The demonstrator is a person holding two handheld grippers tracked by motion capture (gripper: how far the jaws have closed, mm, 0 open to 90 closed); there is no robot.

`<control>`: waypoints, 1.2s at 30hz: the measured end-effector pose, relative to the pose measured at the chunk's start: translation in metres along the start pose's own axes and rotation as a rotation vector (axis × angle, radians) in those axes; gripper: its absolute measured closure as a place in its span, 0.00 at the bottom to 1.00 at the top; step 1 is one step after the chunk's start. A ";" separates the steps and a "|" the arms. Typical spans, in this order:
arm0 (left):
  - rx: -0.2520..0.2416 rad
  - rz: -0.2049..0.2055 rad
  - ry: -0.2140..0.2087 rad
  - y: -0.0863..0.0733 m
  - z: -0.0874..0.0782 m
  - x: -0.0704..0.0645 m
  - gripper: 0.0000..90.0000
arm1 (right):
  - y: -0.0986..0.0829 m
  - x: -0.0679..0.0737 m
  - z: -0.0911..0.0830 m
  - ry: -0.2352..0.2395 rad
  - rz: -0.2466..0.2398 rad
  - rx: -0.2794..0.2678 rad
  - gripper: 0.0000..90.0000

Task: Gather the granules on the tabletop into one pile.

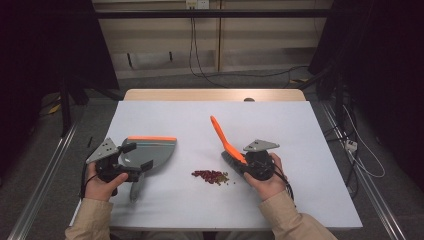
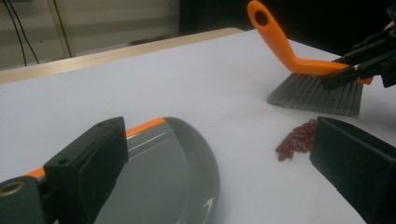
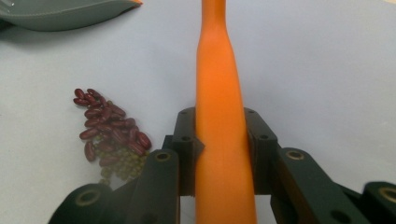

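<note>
A grey dustpan (image 1: 156, 151) with an orange front edge lies on the white table at the left. My left gripper (image 1: 137, 156) hovers over it, open, its jaws wide apart; in its own view the left gripper (image 2: 219, 140) has one jaw above the dustpan (image 2: 173, 172). A small pile of red and green beans (image 1: 210, 176) (image 2: 296, 140) (image 3: 112, 133) lies mid-table. My right gripper (image 1: 245, 159) (image 3: 223, 135) is shut on the orange handle of a hand brush (image 1: 220, 132) (image 3: 217, 70), whose grey bristles (image 2: 317, 93) rest on the table just right of the beans.
The white tabletop (image 1: 280, 120) ends in a wooden strip (image 1: 215, 94) at the far side. Cables (image 1: 200, 70) run over the floor beyond it, and dark curtains hang on both sides.
</note>
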State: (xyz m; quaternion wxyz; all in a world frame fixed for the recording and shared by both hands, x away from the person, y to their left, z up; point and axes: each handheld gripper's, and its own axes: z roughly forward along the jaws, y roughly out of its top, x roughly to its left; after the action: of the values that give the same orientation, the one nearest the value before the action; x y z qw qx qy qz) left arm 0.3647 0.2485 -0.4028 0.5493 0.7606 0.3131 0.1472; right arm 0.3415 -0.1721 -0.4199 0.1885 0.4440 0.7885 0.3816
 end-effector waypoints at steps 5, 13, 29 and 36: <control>0.006 0.001 0.005 0.000 0.000 0.000 0.05 | 0.002 0.014 0.007 -0.003 -0.010 -0.017 0.79; 0.038 0.001 0.005 -0.002 -0.001 -0.002 0.05 | 0.005 0.026 0.014 -0.018 0.009 -0.045 0.79; 0.066 0.004 0.006 -0.009 -0.009 -0.004 0.05 | 0.014 0.038 0.027 0.005 0.041 -0.092 0.79; 0.070 0.008 0.006 -0.010 -0.009 -0.005 0.05 | 0.016 0.043 0.031 0.007 0.013 -0.090 0.79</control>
State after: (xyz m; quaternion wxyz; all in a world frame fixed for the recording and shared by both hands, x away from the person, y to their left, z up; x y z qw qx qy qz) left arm 0.3529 0.2542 -0.4088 0.5208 0.7803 0.3165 0.1405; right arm 0.3471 -0.1168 -0.4258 0.2032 0.4389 0.7683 0.4192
